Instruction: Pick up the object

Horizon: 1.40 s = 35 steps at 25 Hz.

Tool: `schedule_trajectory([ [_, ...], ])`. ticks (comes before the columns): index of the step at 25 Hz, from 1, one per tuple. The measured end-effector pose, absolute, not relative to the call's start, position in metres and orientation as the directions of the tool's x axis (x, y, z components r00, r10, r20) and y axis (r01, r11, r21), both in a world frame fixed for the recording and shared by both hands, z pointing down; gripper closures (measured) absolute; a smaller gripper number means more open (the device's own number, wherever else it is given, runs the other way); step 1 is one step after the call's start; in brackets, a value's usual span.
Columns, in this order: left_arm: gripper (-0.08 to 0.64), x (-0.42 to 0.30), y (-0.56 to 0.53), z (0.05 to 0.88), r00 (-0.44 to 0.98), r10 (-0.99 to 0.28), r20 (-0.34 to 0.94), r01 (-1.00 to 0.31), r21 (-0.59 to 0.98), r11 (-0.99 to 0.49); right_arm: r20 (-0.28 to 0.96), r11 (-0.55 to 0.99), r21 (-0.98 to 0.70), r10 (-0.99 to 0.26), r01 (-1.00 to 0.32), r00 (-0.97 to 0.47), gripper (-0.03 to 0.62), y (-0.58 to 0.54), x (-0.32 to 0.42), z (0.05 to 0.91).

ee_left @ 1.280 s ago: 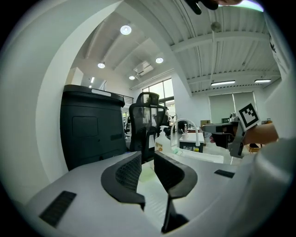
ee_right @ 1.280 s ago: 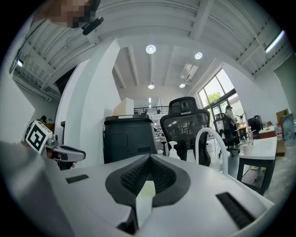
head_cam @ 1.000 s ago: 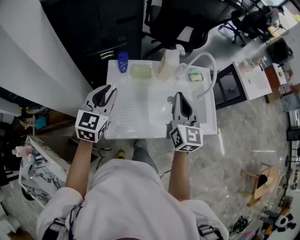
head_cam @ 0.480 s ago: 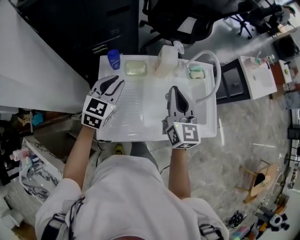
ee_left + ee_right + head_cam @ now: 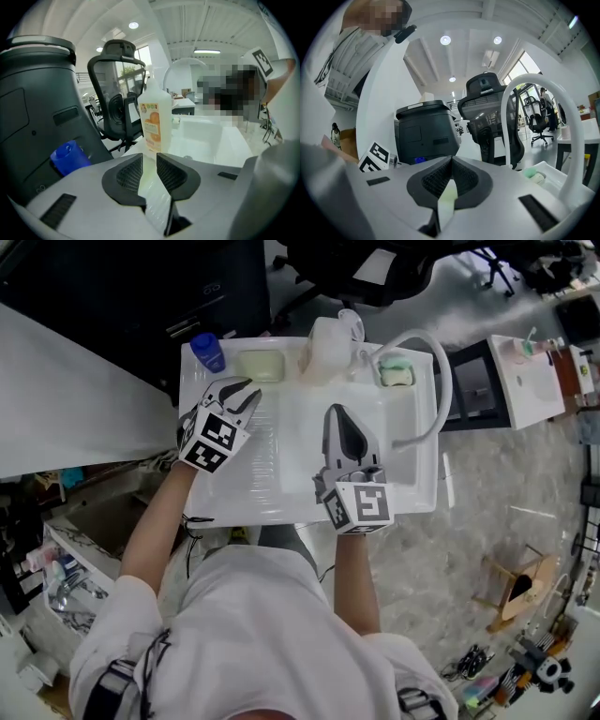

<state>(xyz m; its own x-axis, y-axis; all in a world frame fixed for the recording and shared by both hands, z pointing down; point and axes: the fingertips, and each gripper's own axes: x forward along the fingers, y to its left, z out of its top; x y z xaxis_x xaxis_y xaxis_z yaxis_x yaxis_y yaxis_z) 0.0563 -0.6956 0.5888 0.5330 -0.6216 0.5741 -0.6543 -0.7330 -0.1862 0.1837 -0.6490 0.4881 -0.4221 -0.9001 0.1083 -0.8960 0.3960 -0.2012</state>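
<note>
Nothing lifted: the left tool (image 5: 149,166), jaws narrowly apart, is facing the orange-labelled white plastic bottle (image 5: 152,119) at twelve o'clock, and the right tool (image 5: 449,176) is hovering closed, empty.

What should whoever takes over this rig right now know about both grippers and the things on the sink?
Left gripper: fingers slightly apart, empty, above the drainboard, aimed at the orange-labelled bottle.
Right gripper: fingers closed together, empty, over the basin.
Things: bottle at the back edge; blue cup back left; green soap back right, by the white hose.
Done: nothing picked up.
Left to do: approach and grasp the object, probably the bottle.
</note>
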Motion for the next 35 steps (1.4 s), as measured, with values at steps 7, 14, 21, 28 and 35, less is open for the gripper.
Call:
schedule_trajectory([
  [7, 0.462, 0.069, -0.719, 0.64, 0.479, -0.535, 0.696, -0.542, -0.245, -0.804, 0.14, 0.395, -0.222, -0.892, -0.892, -0.43, 0.586, -0.663, 0.191, 0.509],
  [14, 0.46, 0.075, -0.733, 0.687, 0.403, -0.479, 0.78, -0.43, -0.3, -0.851, 0.168, 0.413, -0.24, -0.874, -0.879, -0.456, 0.586, -0.677, 0.19, 0.53],
  [21, 0.453, 0.067, -0.746, 0.723, 0.304, -0.463, 0.833, -0.335, -0.362, -0.87, 0.199, 0.439, -0.258, -0.848, -0.861, -0.492, 0.586, -0.685, 0.182, 0.549],
  [28, 0.451, 0.066, -0.752, 0.73, 0.291, -0.472, 0.832, -0.315, -0.383, -0.868, 0.222, 0.438, -0.26, -0.84, -0.86, -0.495, 0.586, -0.692, 0.183, 0.557],
  [35, 0.494, 0.073, -0.747, 0.724, 0.334, -0.461, 0.822, -0.345, -0.349, -0.872, 0.213, 0.438, -0.263, -0.843, -0.86, -0.494, 0.586, -0.689, 0.181, 0.556],
])
